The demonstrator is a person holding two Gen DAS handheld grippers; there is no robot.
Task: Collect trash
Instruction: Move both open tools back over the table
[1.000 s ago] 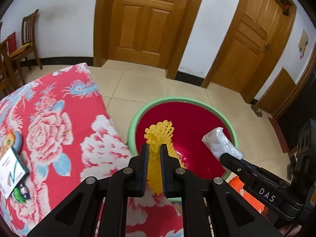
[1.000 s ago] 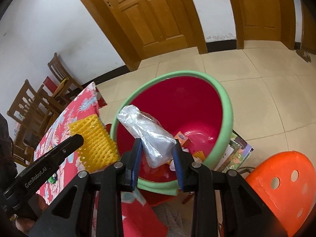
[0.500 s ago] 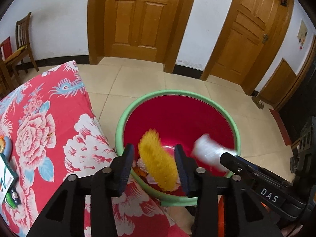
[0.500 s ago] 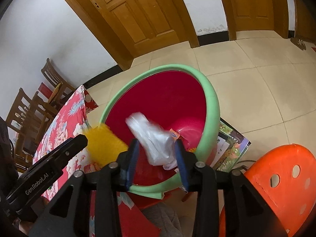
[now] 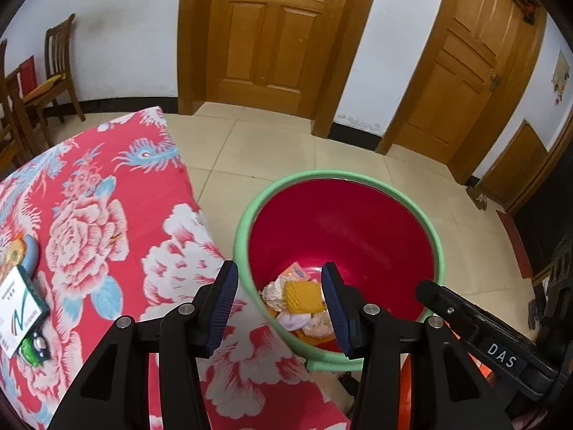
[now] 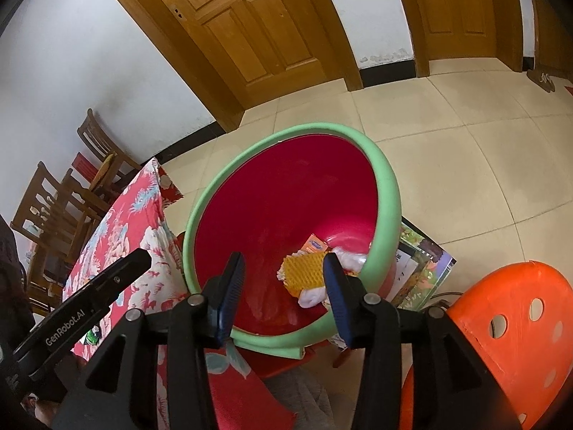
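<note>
A red bucket with a green rim stands on the floor beside the table. At its bottom lie a yellow foam net, white crumpled paper, an orange packet and a clear plastic bag. My left gripper is open and empty above the bucket's near rim. My right gripper is open and empty above the bucket too.
The table with a red flowered cloth is at the left; a white card box and a green item lie on it. An orange stool is at the right. Wooden chairs and doors stand behind.
Both grippers opened. The yellow foam net dropped from the left gripper and the plastic bag from the right gripper into the bucket.
</note>
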